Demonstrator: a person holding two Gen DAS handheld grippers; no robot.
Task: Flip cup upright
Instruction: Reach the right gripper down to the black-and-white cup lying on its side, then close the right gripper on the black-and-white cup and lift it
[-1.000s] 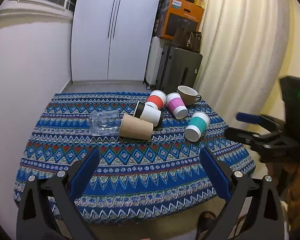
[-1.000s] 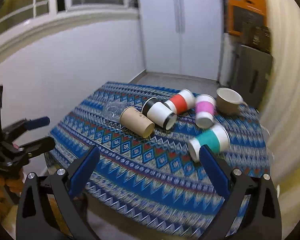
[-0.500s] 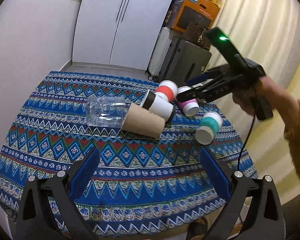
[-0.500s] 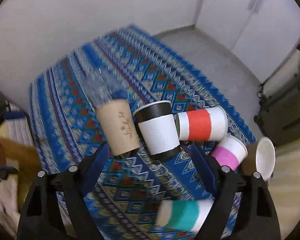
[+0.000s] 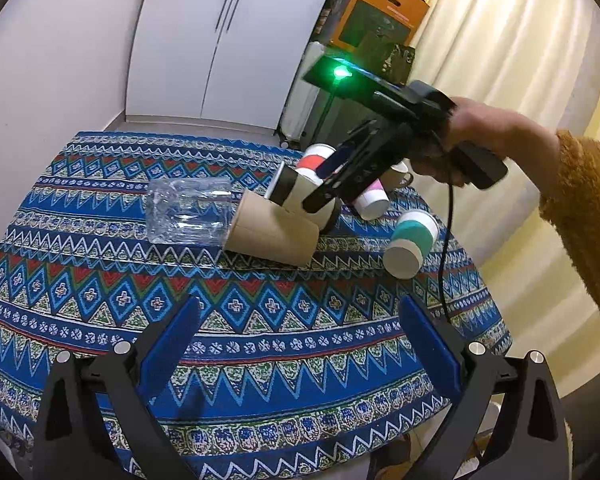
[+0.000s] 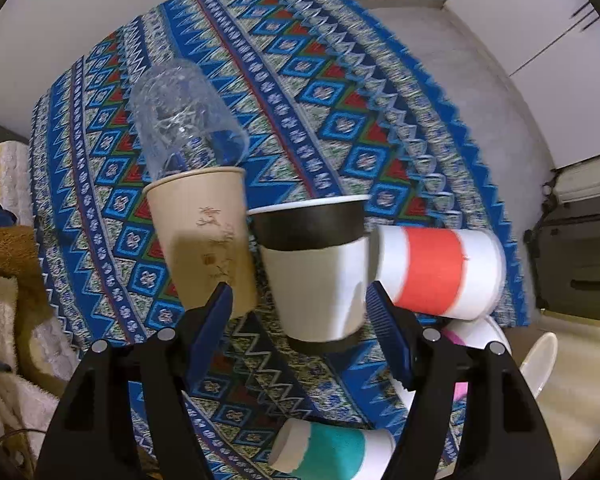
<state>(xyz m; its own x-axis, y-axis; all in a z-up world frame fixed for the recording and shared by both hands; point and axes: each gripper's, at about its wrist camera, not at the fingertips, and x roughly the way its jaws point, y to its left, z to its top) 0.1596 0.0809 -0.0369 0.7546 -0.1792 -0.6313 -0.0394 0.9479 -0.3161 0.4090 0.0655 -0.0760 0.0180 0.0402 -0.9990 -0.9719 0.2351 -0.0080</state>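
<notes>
Black-and-white paper cup (image 6: 314,268) lies on its side near the middle of the blue zigzag-patterned tablecloth (image 5: 236,312), and in the right wrist view its dark rim faces 12 o'clock while its base sits low between the blue pads of the right gripper (image 6: 300,304). That gripper's jaws stand apart, 1 on each flank of the cup, and I cannot tell whether either pad touches it. At the cup's 9 o'clock lies a tan paper cup (image 6: 204,240) on its side, close against it, with a clear plastic cup (image 6: 184,116) at that one's 12 o'clock, mouth to mouth or nearly so. At 3 o'clock a white paper cup with a red band (image 6: 436,272) lies sideways, touching or just beside the black-and-white one. A white cup with a teal band (image 6: 332,454) lies at 6 o'clock, well apart. In the left wrist view, a right hand (image 5: 472,132) in an orange fuzzy sleeve holds the black tool over the cluster. The left gripper (image 5: 300,344) hovers near the cloth's front edge, jaws wide apart, holding nothing.
</notes>
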